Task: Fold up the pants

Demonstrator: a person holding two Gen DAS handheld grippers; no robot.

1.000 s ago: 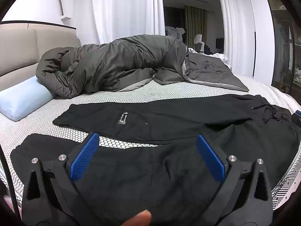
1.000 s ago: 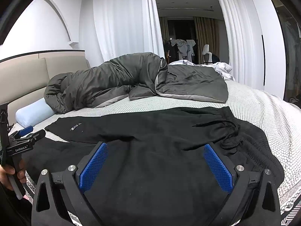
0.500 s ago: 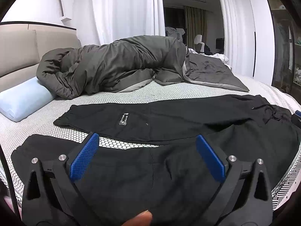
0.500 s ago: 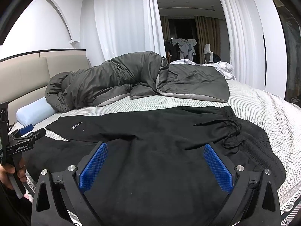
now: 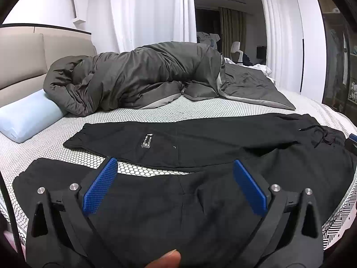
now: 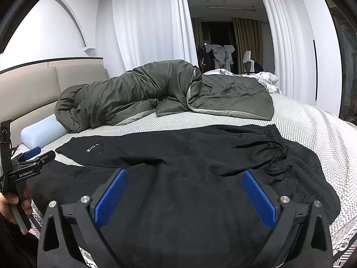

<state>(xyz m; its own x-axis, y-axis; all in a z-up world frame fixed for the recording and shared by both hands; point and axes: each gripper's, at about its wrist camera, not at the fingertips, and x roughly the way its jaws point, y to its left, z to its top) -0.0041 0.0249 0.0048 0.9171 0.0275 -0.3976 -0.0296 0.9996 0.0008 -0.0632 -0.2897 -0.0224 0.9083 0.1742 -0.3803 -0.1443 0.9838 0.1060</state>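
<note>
Fingers of the left gripper (image 5: pixel 175 185) spread wide apart, blue pads (image 5: pixel 98 188) clear of any cloth, hovering over the near leg of the black pants (image 5: pixel 200 201) at the near edge of the bed (image 5: pixel 156 111). Right gripper (image 6: pixel 185 197) likewise wide apart, nothing between its pads (image 6: pixel 258 201), hovering over the seat area of the pants (image 6: pixel 189 167) toward the waist end. Pants lie flat along the near edge of the bed, legs splayed in a V: far leg with a small white label (image 5: pixel 147 141) runs toward the headboard side, near leg hugs the near edge, a strip of honeycomb-pattern sheet showing between them. Waistband with loose black drawstring (image 6: pixel 276 156) sits at the foot-side end. In the right view the left gripper (image 6: pixel 29 163) shows at the left border over the near leg's cuff end, held in a hand (image 6: pixel 11 203). Grey duvet (image 5: pixel 138 78) bunched along the far side of the bed, apart from the pants; light blue pillow (image 5: pixel 26 116) at the headboard end, touching the duvet. White curtains (image 6: pixel 145 33) behind the bed.
</note>
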